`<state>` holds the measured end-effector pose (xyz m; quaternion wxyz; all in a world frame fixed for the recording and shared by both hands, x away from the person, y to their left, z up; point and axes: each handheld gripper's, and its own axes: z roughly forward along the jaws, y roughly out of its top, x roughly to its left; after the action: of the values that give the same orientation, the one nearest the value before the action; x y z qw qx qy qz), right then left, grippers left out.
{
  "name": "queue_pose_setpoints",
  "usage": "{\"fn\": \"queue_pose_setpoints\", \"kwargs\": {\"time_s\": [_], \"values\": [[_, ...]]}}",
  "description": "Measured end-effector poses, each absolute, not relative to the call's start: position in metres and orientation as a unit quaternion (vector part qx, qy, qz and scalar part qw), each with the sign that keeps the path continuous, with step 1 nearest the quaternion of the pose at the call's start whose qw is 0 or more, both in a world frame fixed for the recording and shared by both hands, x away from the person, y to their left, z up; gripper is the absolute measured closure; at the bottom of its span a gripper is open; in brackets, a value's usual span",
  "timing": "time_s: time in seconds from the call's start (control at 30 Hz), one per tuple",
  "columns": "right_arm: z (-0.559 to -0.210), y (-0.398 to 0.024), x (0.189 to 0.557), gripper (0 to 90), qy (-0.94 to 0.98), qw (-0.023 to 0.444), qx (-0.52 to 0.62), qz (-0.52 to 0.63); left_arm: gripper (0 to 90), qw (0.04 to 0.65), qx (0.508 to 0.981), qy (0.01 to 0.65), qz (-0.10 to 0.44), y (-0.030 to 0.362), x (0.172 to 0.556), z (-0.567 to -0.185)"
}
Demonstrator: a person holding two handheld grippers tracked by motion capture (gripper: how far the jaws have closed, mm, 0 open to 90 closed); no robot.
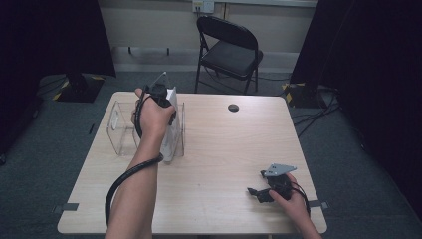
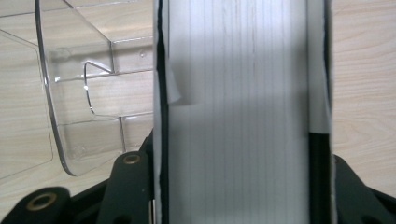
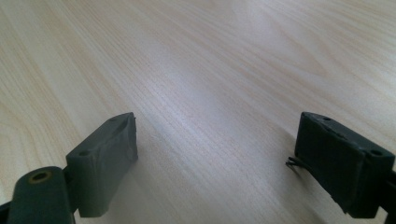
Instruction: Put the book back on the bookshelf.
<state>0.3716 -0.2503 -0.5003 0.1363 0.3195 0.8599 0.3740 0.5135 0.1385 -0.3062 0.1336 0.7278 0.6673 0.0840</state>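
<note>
White and thick, the book-like block (image 2: 238, 112) is clamped edge-on in the left tool (image 1: 160, 97), whose two black jaws press on its opposite faces; its page-like edge runs up the centre of the left gripper view. In the high view the block stands upright at centre left of the frame, just beside or partly inside the clear plastic holder (image 1: 119, 130); whether its lower edge rests on the tabletop (image 1: 224, 149) or inside the holder cannot be told. The left gripper view shows the holder's curved transparent wall (image 2: 65, 116) in the upper left, close to the block. The right tool (image 1: 261, 191) lies low on the tabletop at the lower right of the high view, well apart from the block, with its jaws standing wide apart and nothing between them; the right gripper view shows bare wood grain ahead. Judged step: placing or seating the block at the holder, with the grasp complete and release not yet made. The next move calls for keeping the block vertical, aligning it with the holder's opening, lowering until it is supported, and only then parting the jaws. A tilted release could tip the block or push the light holder aside.
</note>
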Motion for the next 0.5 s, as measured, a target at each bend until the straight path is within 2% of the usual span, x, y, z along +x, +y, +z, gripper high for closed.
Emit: {"fn": "queue_pose_setpoints", "kwargs": {"time_s": [0.5], "values": [[-0.5003, -0.2505, 0.3717, 12.1, 0.86, 0.136, 0.319, 0.374, 52.9, 0.141, 0.723, 0.669, 0.103, 0.1299, 0.5134, -0.3094]]}}
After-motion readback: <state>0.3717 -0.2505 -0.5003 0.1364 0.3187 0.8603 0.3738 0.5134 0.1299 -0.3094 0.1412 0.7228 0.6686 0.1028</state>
